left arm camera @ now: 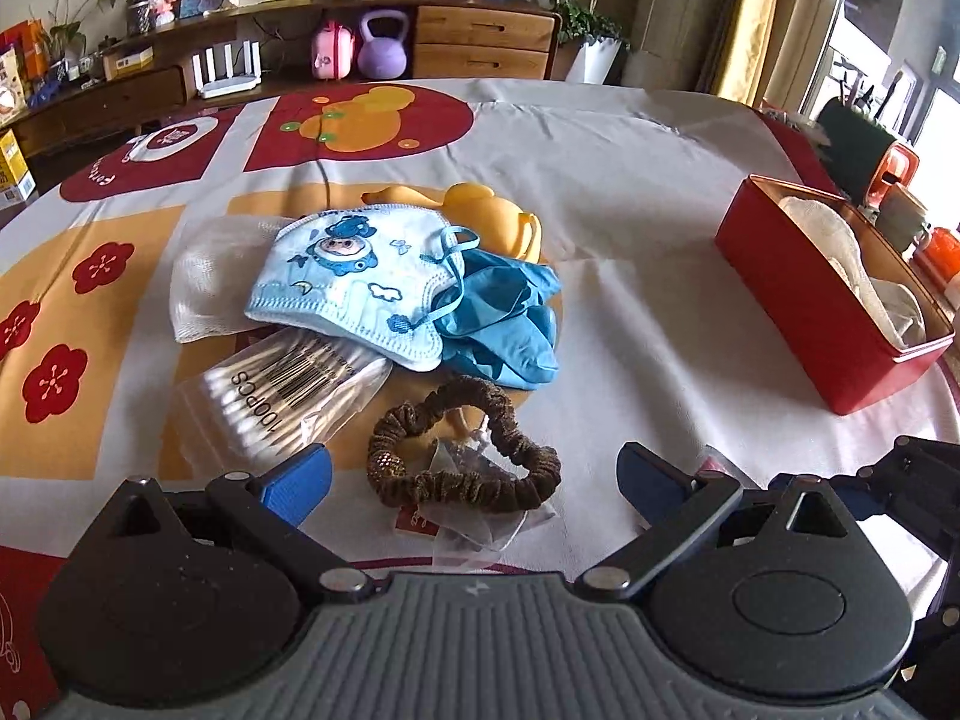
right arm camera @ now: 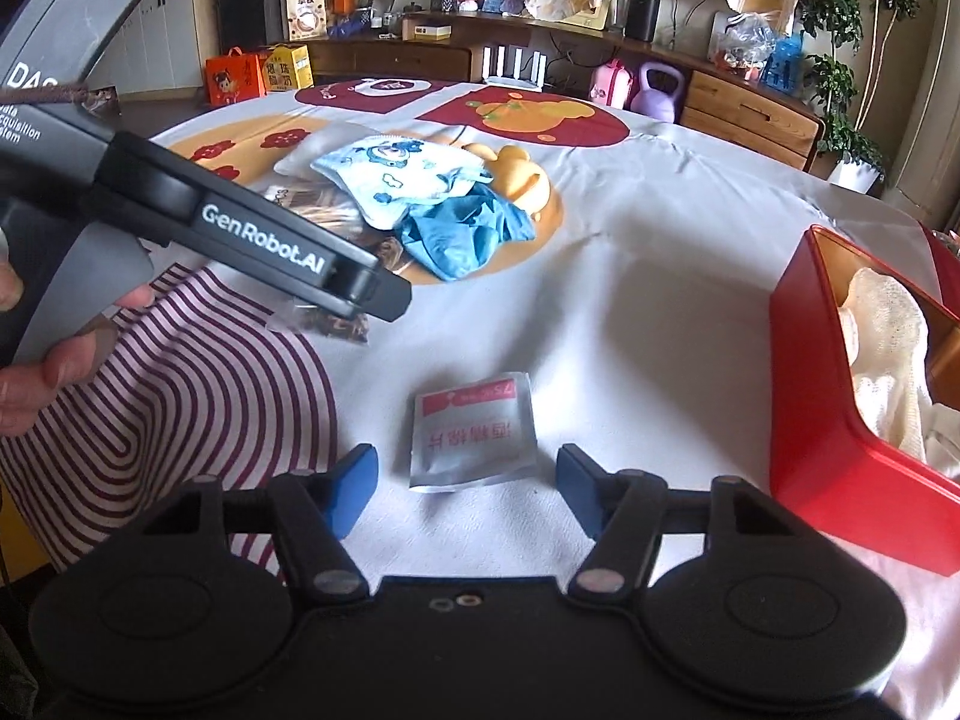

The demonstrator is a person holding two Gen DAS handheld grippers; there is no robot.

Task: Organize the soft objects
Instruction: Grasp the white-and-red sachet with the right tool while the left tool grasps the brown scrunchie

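My left gripper (left arm camera: pixel 474 477) is open, its blue fingertips (left arm camera: pixel 306 480) on either side of a brown scrunchie (left arm camera: pixel 462 450) that lies on a clear wrapper on the table. Behind it lie a bag of cotton swabs (left arm camera: pixel 288 396), a child's blue-and-white face mask (left arm camera: pixel 360 282), a blue glove (left arm camera: pixel 504 318) and white gauze (left arm camera: pixel 204 282). My right gripper (right arm camera: pixel 468 483) is open, just above a small silver-and-pink wipe sachet (right arm camera: pixel 471 429). The red box (right arm camera: pixel 840 420) at the right holds white cloth (right arm camera: pixel 882 372); it also shows in the left wrist view (left arm camera: pixel 816 312).
The table has a white, red and orange patterned cloth (left arm camera: pixel 630 180). A yellow soft item (left arm camera: pixel 492 216) lies behind the mask. The left gripper body (right arm camera: pixel 198 210) crosses the right wrist view at the left. Cups and jars (left arm camera: pixel 900 204) stand behind the red box.
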